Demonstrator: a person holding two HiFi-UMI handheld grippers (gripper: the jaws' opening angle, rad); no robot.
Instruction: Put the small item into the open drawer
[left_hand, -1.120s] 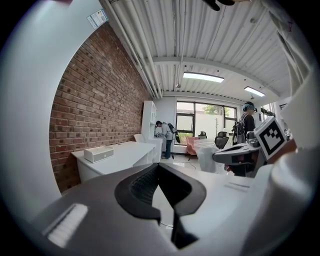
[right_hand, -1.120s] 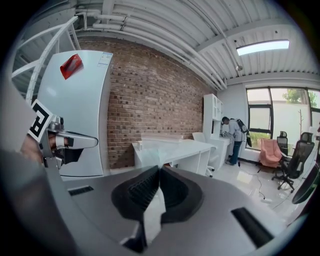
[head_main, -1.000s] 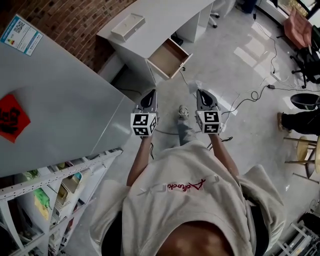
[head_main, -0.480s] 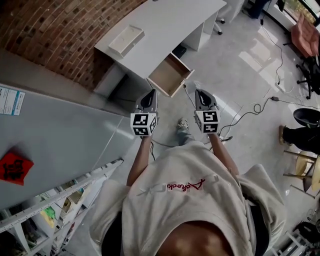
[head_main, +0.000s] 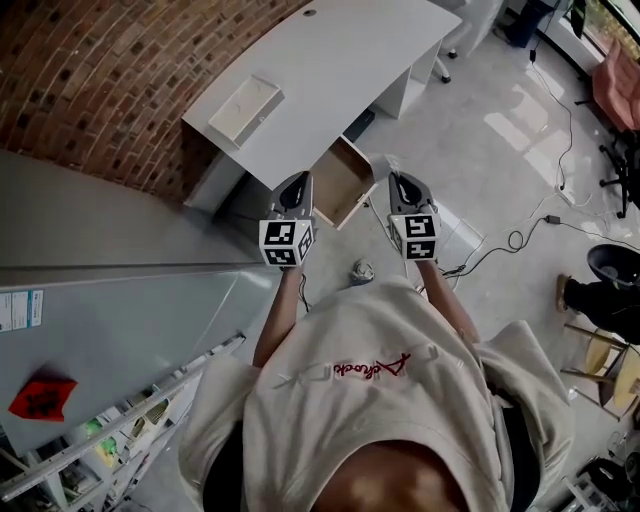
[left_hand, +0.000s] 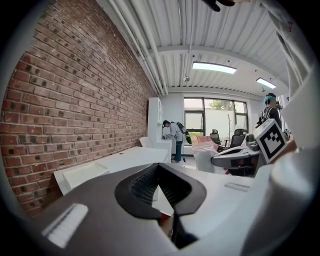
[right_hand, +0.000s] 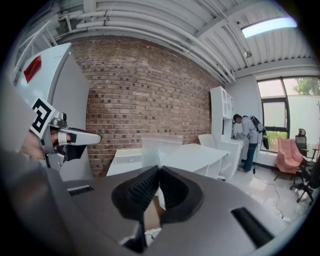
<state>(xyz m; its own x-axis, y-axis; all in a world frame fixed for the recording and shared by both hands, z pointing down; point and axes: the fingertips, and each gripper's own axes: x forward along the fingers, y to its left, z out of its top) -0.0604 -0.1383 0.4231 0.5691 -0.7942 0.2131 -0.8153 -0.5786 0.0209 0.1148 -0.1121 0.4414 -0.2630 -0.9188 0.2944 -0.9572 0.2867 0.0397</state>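
1. While standing before the white desk, holding the left gripper and the right gripper out in front, side by side and apart, both pointing toward the desk.
2. Reading the left gripper's jaws in its own view as closed tip to tip, clamping nothing visible.
3. Reading the right gripper's jaws likewise as fully closed, tips touching, gripping nothing; glimpsing pale brown through the gap below the tips.
4. Noting the open drawer pulled out from under the desk's front edge, pale brown inside facing up, lying in the head view between the two grippers' tips.
5. Noting a shallow white tray sitting on the desk top near the brick wall, well apart from the drawer.
6. Failing to make out the small item in any view.
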